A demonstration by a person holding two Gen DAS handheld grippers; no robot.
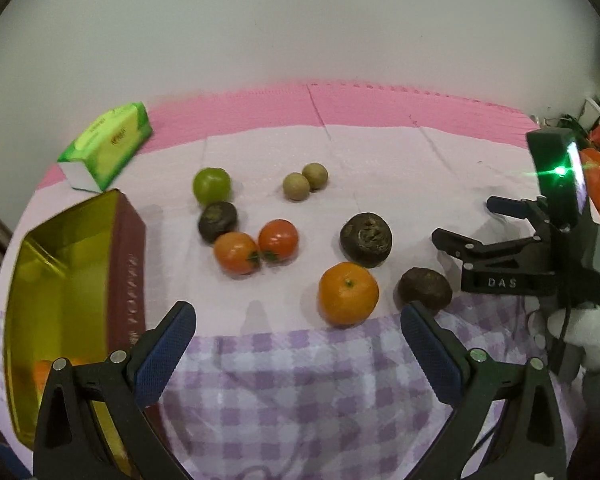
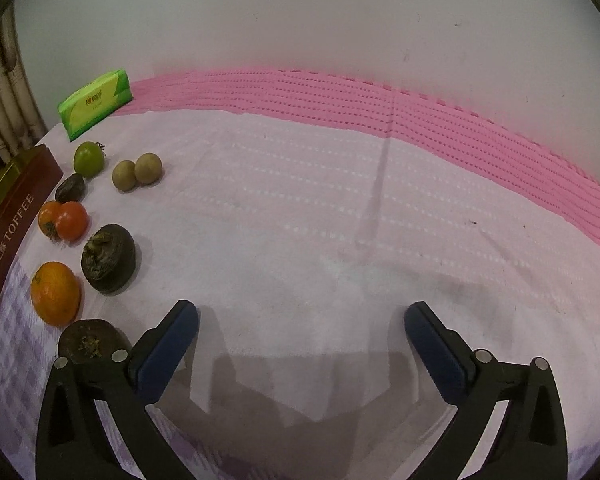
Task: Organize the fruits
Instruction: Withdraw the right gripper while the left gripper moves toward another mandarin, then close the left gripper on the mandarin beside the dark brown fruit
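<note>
**Fruit on the cloth, tin waiting at the left**

The orange point(image 1: 348, 294) lies at the near edge of the loose group of fruit, just ahead of the left gripper point(image 1: 298, 334), whose fingers stand wide apart with nothing between them. Beside it sit a dark round fruit point(image 1: 425, 290) and a larger one point(image 1: 366, 240); farther back are two orange-red tomatoes point(image 1: 256, 248), another dark fruit point(image 1: 217, 222), a green tomato point(image 1: 212, 186) and two small brown fruits point(image 1: 305, 181). The open tin point(image 1: 60, 264) stands at the left, something orange already in its near corner.

The orange looks like the likely next pick. The step would go best with the pads brought down on either side of its widest part, closing gently so it neither rolls nor bruises.

The right gripper point(image 2: 300, 338) also gapes empty, over bare cloth point(image 2: 340, 220).

The tin's side reads "TOFFEE" with Chinese characters I cannot make out. The right gripper's body bears "DAS". The green tissue pack point(image 2: 96, 102) has print too small to read.
</note>
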